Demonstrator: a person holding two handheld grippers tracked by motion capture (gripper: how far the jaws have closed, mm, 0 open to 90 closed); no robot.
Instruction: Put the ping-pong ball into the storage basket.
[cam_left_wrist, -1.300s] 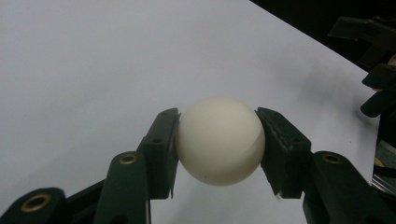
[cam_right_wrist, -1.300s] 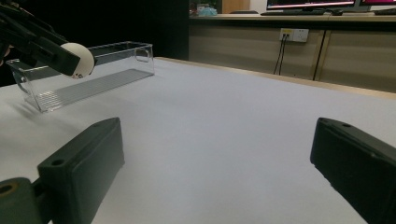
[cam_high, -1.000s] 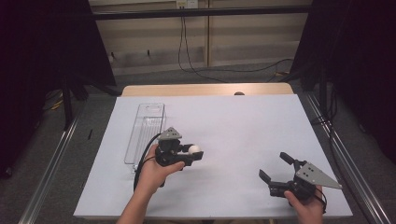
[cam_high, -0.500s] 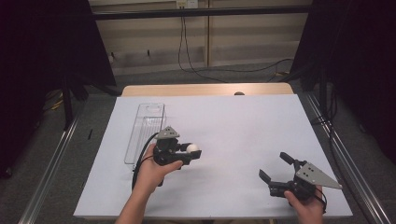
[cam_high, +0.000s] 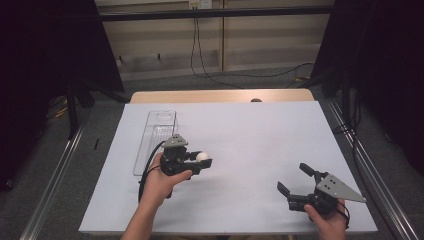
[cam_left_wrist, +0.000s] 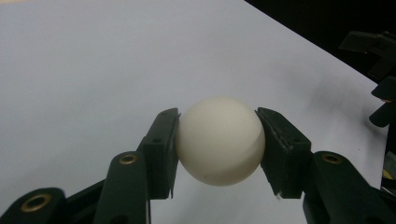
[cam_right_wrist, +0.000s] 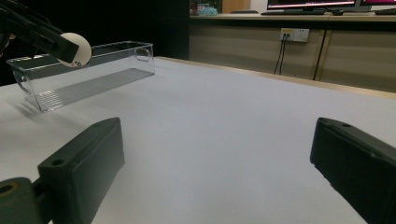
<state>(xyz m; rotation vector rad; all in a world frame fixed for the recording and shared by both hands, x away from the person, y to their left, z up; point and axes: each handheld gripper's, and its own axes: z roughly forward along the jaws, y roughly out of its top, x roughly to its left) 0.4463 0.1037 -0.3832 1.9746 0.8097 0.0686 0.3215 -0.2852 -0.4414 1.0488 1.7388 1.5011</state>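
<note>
The white ball (cam_high: 202, 156) is gripped between the pads of the left tongs (cam_high: 203, 159), carried slightly nearer than a second ago to the clear bin (cam_high: 159, 131) and held just beside it for depositing, while the right tongs (cam_high: 296, 178) are kept open, well apart from the bin.

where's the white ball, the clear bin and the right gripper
white ball (cam_left_wrist: 219, 140), left gripper view, its front face
clear bin (cam_high: 159, 119), high view, its far rim
right gripper (cam_high: 296, 178), high view, between its open fingertips
</note>
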